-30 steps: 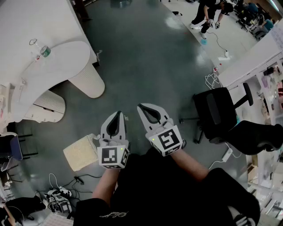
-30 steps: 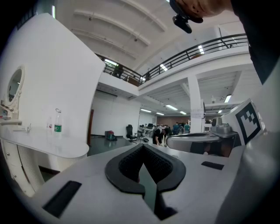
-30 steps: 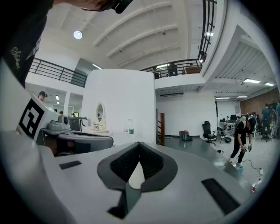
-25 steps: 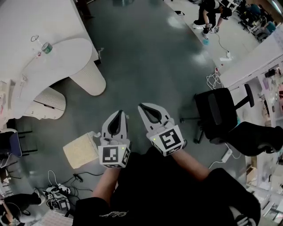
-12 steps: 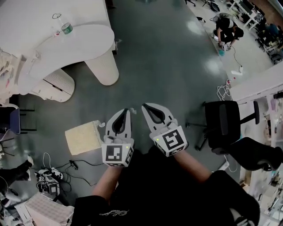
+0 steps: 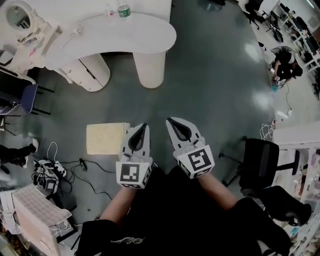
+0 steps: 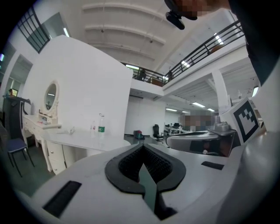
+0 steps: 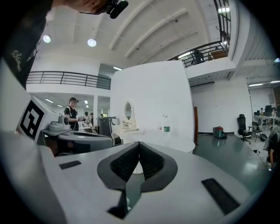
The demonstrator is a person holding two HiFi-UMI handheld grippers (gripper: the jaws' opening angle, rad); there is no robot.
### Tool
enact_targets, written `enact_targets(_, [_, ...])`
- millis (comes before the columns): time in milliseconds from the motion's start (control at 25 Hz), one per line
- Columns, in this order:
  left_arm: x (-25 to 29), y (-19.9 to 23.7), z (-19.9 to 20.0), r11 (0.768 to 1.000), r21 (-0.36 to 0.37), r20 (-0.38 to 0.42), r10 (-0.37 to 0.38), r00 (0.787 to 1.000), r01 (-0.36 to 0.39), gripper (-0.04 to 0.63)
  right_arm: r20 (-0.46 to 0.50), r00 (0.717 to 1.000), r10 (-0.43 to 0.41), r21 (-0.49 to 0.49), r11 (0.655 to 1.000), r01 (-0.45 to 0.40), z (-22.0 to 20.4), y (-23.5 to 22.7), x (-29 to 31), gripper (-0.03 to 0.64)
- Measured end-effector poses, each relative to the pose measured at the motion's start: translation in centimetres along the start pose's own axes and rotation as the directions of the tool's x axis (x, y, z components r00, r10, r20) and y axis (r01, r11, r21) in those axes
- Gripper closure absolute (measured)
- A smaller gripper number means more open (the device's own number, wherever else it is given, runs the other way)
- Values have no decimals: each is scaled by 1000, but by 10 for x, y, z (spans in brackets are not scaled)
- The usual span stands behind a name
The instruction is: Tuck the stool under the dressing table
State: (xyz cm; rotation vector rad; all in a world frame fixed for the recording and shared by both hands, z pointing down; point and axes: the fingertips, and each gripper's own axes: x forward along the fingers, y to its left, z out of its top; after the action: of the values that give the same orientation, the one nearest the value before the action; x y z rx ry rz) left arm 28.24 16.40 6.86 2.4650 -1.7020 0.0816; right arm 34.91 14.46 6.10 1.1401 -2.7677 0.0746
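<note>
— How do the two tools stand?
— The left tool (image 6: pixel 143 126) and the right tool (image 6: pixel 170 120) are side by side. Each has its jaws pressed together and holds nothing.
— And the stool?
— The stool (image 6: pixel 105 138) stands on the floor just left of the left tool and below it. The white table (image 6: pixel 100 35) lies well ahead of both tools, carrying a bottle (image 6: pixel 123 10) and a mirror (image 6: pixel 17 15).

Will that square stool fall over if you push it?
The stool has a broad square top, so it probably slides rather than tips. The shiny floor likely helps it glide. Its textured top may be squashy.
</note>
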Motion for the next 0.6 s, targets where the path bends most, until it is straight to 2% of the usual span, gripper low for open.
enact_targets(280, [-54, 89, -6, 987, -13, -11, 159, 987, -159, 591, -8, 991, 136, -12, 991, -136, 4, 74, 61, 611])
enact_targets(600, [-106, 146, -17, 952, -54, -27, 301, 953, -302, 591, -39, 967, 253, -18, 967, -253, 0, 130, 98, 611])
